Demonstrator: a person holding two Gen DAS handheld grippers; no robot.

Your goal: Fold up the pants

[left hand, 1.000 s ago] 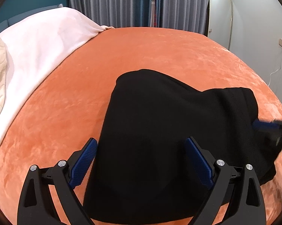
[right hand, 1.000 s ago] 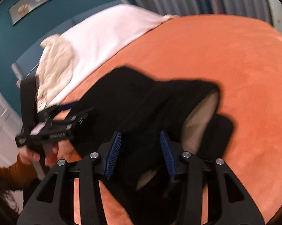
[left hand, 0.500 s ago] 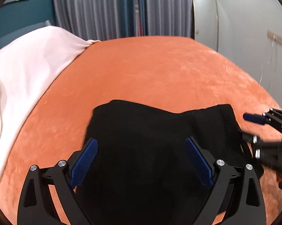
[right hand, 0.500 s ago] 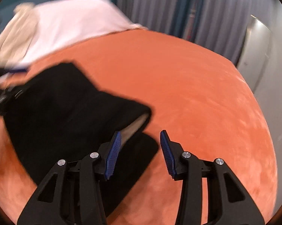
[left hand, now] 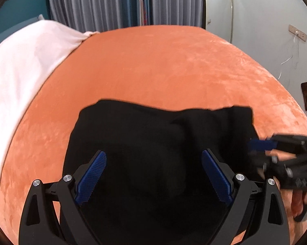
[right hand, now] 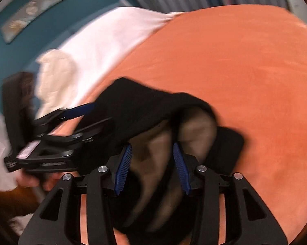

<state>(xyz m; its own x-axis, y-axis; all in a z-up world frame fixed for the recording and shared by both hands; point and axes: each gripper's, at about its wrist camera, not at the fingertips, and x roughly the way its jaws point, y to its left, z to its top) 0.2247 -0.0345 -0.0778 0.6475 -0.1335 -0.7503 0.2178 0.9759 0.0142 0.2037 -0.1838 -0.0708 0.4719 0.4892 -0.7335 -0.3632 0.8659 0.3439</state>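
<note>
Left wrist view: my left gripper (left hand: 153, 175) hovers with its blue pads (left hand: 91, 176) spread wide over the black pants (left hand: 153, 143), gripping nothing; the pants lie in a compact dark block on the orange bedspread (left hand: 163, 65), near its front edge. Half a second ago my right gripper (left hand: 259, 145) stood clear of the fabric at the right; it now reaches in to the garment's right edge, which I judge to be a return for a further fold or a tidy-up, the main folding being largely done. From this view I cannot tell whether cloth sits between the right gripper's jaws. Right wrist view: the right gripper (right hand: 152, 168) has its pads (right hand: 123, 167) parted a moderate way, with a raised layer of the pants (right hand: 145, 106) showing its brownish lining between them; blur prevents me from saying whether the pads touch it, so no hold is confirmed. This view alone reveals the lifted, untidy opening at that end, and the left gripper (right hand: 79, 112) seen from the side beside the garment. Only the left view shows the far edge lying flat, the white blanket (left hand: 26, 61) at the left and the grey curtains (left hand: 112, 2) beyond.
</note>
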